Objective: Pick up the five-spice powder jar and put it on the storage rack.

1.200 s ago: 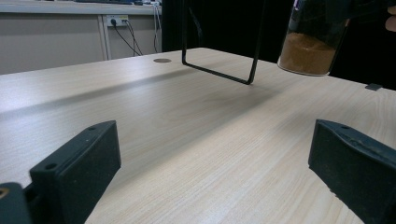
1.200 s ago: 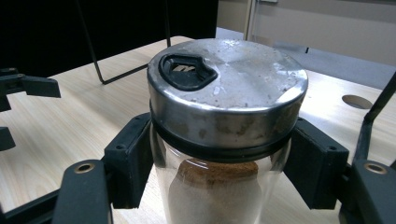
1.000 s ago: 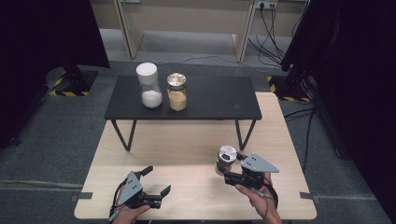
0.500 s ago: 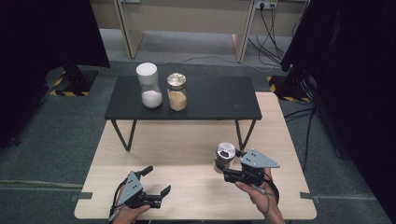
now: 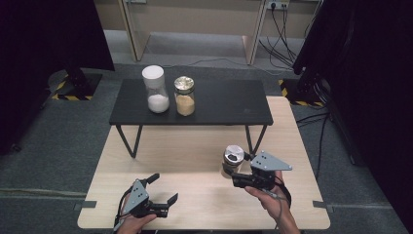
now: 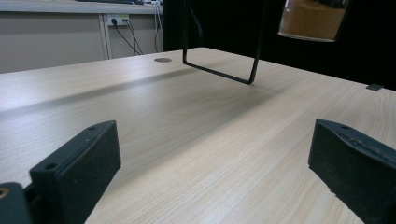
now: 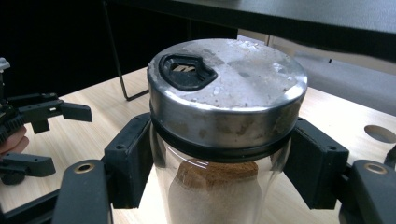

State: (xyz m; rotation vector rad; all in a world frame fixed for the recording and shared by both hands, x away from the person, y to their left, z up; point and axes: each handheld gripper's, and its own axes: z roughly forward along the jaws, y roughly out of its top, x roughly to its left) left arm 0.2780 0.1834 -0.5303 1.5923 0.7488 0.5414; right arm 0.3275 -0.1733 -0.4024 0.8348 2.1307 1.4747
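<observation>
1. The right gripper [image 5: 234, 171] is clamped on a glass jar [image 5: 233, 160] with a metal lid [image 7: 227, 74]; in the right gripper view its two black jaws press the glass just under the lid from either side.
2. The jar holds brown powder and sits at about 4 o'clock on the wooden table [image 5: 195, 151], seen from the high view.
3. The left gripper [image 5: 163, 192] rests at about 7 o'clock on the table, its jaws standing wide apart with nothing between them.
4. At 12 o'clock a black low table [image 5: 219, 102] stands on the wooden one, its wire leg [image 6: 219, 70] near the jar.
5. On it, side by side, stand a white-lidded jar [image 5: 156, 90] of white powder and a gold-lidded jar [image 5: 184, 96] of tan powder.
</observation>
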